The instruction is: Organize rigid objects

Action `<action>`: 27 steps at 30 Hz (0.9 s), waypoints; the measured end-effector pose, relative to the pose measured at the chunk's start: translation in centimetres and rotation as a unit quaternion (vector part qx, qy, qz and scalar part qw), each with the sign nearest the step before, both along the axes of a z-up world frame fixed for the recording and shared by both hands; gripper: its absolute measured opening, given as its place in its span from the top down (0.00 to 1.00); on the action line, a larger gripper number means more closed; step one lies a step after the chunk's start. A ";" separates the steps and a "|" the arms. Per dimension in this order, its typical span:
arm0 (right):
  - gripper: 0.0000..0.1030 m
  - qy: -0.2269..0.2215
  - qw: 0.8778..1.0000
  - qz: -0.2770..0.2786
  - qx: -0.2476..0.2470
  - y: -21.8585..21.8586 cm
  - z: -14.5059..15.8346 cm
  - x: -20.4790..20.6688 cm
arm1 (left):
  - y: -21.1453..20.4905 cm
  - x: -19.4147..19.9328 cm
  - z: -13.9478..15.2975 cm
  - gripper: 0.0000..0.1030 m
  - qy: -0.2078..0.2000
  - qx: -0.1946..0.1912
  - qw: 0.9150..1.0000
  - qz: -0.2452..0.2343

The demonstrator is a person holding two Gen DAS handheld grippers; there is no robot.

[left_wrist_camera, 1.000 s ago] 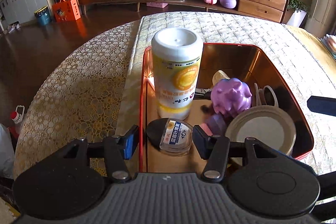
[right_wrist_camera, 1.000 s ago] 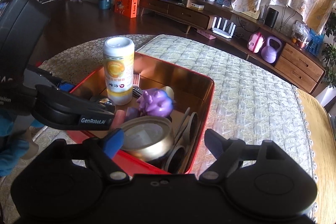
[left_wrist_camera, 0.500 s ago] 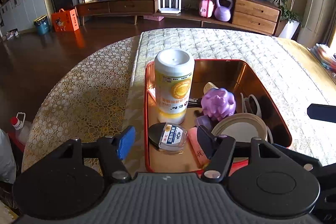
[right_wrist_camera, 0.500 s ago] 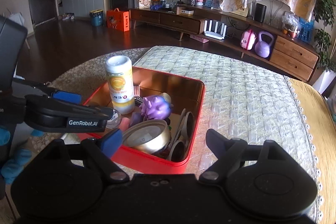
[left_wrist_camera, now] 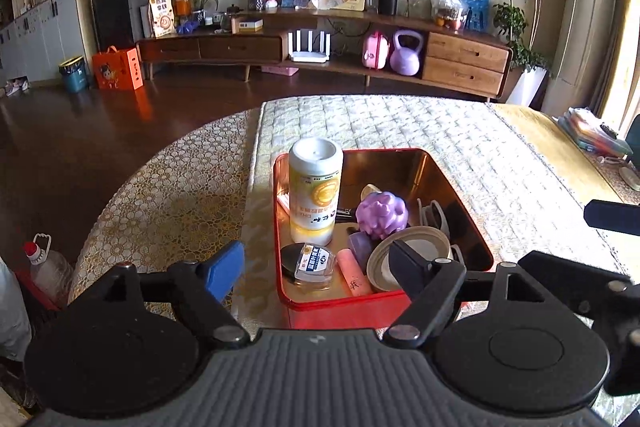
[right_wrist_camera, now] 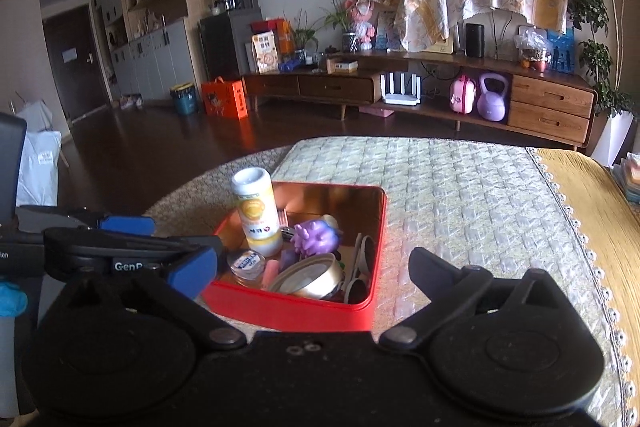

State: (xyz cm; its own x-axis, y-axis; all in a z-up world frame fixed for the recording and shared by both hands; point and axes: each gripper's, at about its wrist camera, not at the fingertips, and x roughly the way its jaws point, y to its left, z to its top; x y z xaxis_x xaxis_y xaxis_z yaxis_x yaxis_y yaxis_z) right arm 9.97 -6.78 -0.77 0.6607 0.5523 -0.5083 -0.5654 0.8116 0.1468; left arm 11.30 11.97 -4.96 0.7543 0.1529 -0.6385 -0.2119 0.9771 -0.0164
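Red tin (left_wrist_camera: 460, 197) sits on the quilted tabletop (left_wrist_camera: 400, 123), its long axis running away from the left wrist camera. Inside, a white-and-yellow bottle (left_wrist_camera: 315, 195) stands upright at the near-left, a small glass jar (left_wrist_camera: 314, 264) lies tilted before it, a purple toy (left_wrist_camera: 382, 213) sits mid-tin, and a round metal lid (left_wrist_camera: 412, 255) leans at the right, partly hidden behind a finger. The left gripper (left_wrist_camera: 316, 267) is spread, holding nothing.

From the right wrist, the tin (right_wrist_camera: 372, 219) lies ahead-left, the bottle (right_wrist_camera: 258, 217) upright at its far-left corner. Dark items along the right wall are hard to make out. The right gripper (right_wrist_camera: 312, 267) is spread and empty; the left gripper (right_wrist_camera: 132, 251) is cut off at the left edge.
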 end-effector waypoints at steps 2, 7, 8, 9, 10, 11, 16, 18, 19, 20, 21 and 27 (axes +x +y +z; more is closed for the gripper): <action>0.00 -0.007 1.000 -0.005 0.007 -0.5 0.3 -0.7 | -0.2 -0.7 0.4 0.22 -0.003 -0.002 1.000 -0.006; 0.00 -0.022 0.999 -0.009 0.028 -1.5 0.8 -2.5 | -0.8 -2.3 0.9 0.18 -0.005 -0.005 1.000 -0.020; 0.00 -0.023 0.999 -0.008 0.031 -1.7 0.9 -2.8 | -1.0 -2.7 1.0 0.17 -0.006 -0.007 1.000 -0.025; 0.00 -0.025 0.999 -0.008 0.033 -1.8 0.9 -3.0 | -1.2 -3.0 1.1 0.17 -0.006 -0.008 1.000 -0.028; 0.00 -0.027 0.999 -0.008 0.035 -2.0 0.9 -3.2 | -1.3 -3.2 1.1 0.17 -0.004 -0.009 0.999 -0.031; 0.00 -0.029 0.999 -0.007 0.036 -2.1 1.0 -3.5 | -1.4 -3.4 1.1 0.17 -0.003 -0.009 0.999 -0.035; 0.00 -0.034 0.998 -0.017 0.043 -2.6 0.8 -4.6 | -2.0 -4.4 1.1 0.13 -0.002 -0.021 0.999 -0.044; 0.00 -0.035 0.998 -0.025 0.049 -2.9 0.8 -4.9 | -2.2 -4.8 1.1 0.07 -0.002 -0.023 0.999 -0.040; 0.00 -0.035 0.998 -0.027 0.052 -3.0 0.7 -4.9 | -2.2 -5.0 1.0 0.03 -0.001 -0.024 0.999 -0.039; 0.00 -0.035 0.998 -0.029 0.053 -3.1 0.7 -5.0 | -2.2 -5.2 1.0 0.02 -0.003 -0.025 0.999 -0.039; 0.00 -0.035 0.998 -0.030 0.053 -3.2 0.6 -5.1 | -2.4 -5.4 0.9 0.02 -0.005 -0.024 0.999 -0.040; 0.00 -0.015 0.997 -0.042 0.065 -4.2 -0.2 -5.6 | -3.5 -6.5 1.1 0.02 -0.013 -0.010 0.999 -0.047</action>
